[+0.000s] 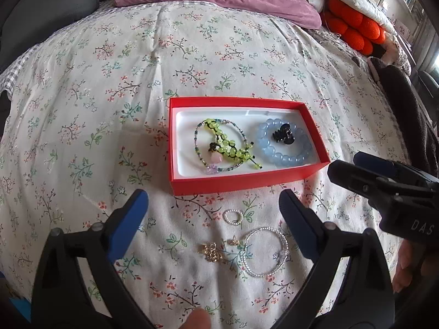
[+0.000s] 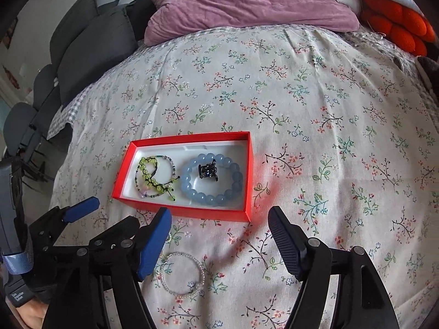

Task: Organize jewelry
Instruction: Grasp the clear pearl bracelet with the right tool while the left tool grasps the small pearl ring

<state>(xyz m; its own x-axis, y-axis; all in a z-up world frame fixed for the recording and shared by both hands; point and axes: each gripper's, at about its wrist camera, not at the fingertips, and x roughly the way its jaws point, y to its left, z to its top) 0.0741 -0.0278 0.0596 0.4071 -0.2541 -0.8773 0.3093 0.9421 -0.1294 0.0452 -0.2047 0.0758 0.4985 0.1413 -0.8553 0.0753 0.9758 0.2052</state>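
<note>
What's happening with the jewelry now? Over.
Left gripper and right gripper open, empty. Red cardboard box holds three bracelets, black clip. Clear beaded bracelet, gold brooch, pearl ring outside. Nothing blocking.

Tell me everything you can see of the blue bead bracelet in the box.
The blue bead bracelet is a closed ring of large, translucent pale-blue round beads, glassy-looking. It lies flat at the right end of the red box, on its white liner. A small black hair claw rests on it. Neither hand-held gripper touches it.
</note>
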